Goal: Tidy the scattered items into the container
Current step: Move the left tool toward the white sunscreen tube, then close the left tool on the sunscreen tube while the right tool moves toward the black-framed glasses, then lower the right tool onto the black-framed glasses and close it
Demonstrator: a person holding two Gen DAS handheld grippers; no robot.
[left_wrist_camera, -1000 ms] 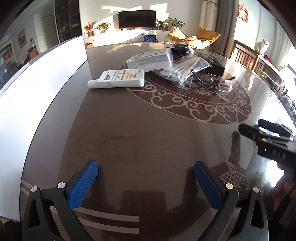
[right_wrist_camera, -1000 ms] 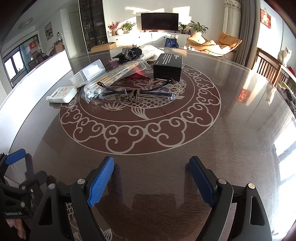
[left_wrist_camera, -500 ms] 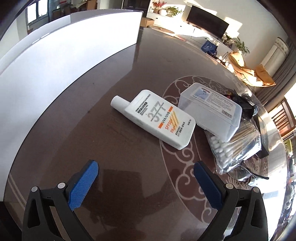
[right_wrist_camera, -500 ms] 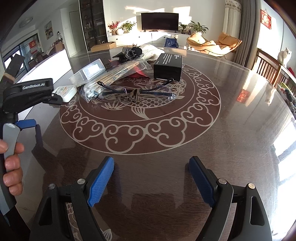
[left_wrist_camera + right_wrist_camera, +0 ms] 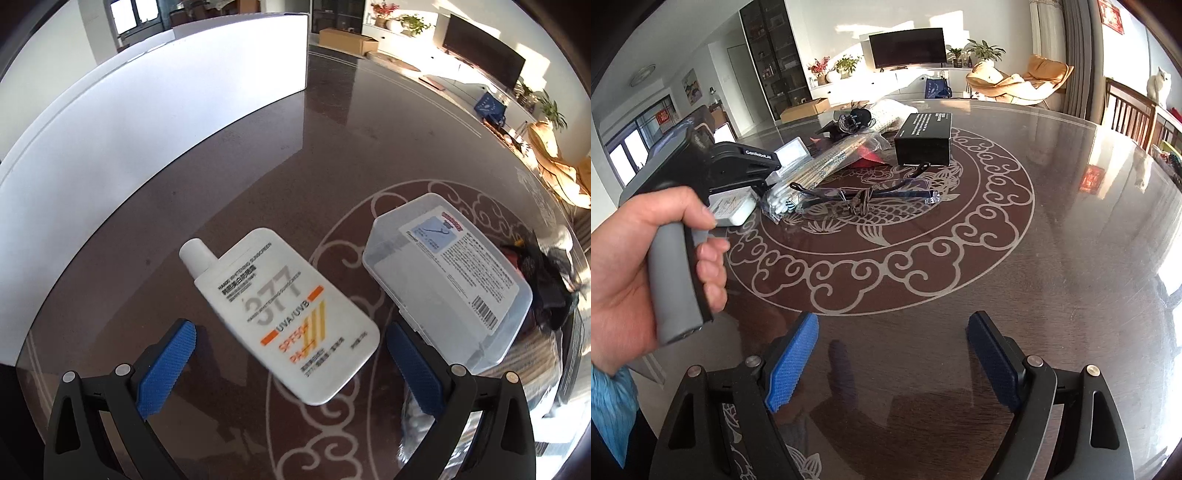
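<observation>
A white sunscreen bottle [image 5: 284,314] lies flat on the dark round table, cap pointing far left. My left gripper [image 5: 291,354] is open, its blue pads on either side of the bottle's near end, not touching it. A clear plastic box [image 5: 447,273] lies just right of the bottle. The white container [image 5: 155,122] stands at the table's left edge. My right gripper [image 5: 890,362] is open and empty over bare table. In the right wrist view I see the bottle [image 5: 733,206] partly hidden behind the hand-held left gripper body.
Further right lie a bag of cotton swabs [image 5: 779,197], glasses [image 5: 871,194], a black box [image 5: 925,138], bagged chopsticks [image 5: 838,158] and a black clip [image 5: 855,120]. The hand holding the left gripper [image 5: 653,258] fills the left of the right wrist view.
My left gripper has swung left and moved forward and down, so its open fingers now flank the sunscreen bottle. The right gripper has not moved.
</observation>
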